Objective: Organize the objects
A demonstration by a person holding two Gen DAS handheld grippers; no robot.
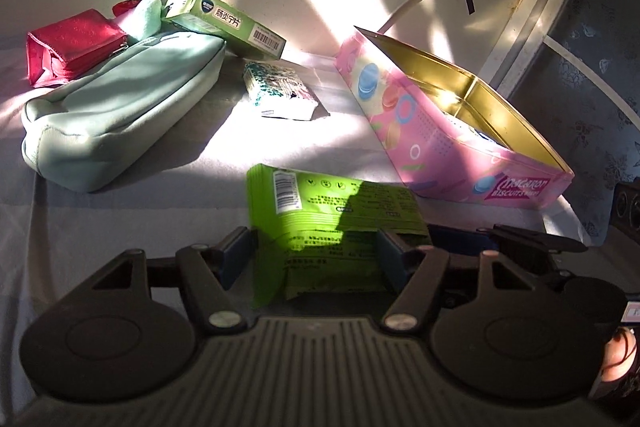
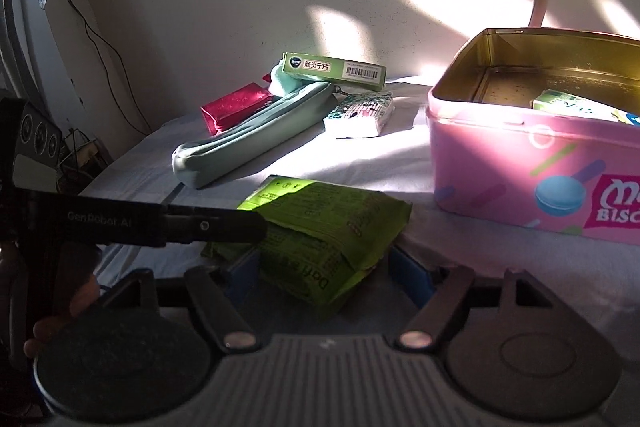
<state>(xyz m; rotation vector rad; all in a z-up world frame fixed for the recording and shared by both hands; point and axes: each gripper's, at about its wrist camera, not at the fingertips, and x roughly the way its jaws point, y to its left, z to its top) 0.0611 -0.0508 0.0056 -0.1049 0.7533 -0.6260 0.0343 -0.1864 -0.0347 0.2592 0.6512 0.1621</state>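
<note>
While the green packet (image 1: 320, 211) lay on the table (image 1: 132, 227) just beside the pink tin (image 1: 436, 143), it was bracketed by both the left gripper (image 1: 314, 259) and the right gripper (image 2: 324, 273), jaws apart, neither visibly clamped. A closing grip was judged necessary next, followed by a lift into the tin.
</note>
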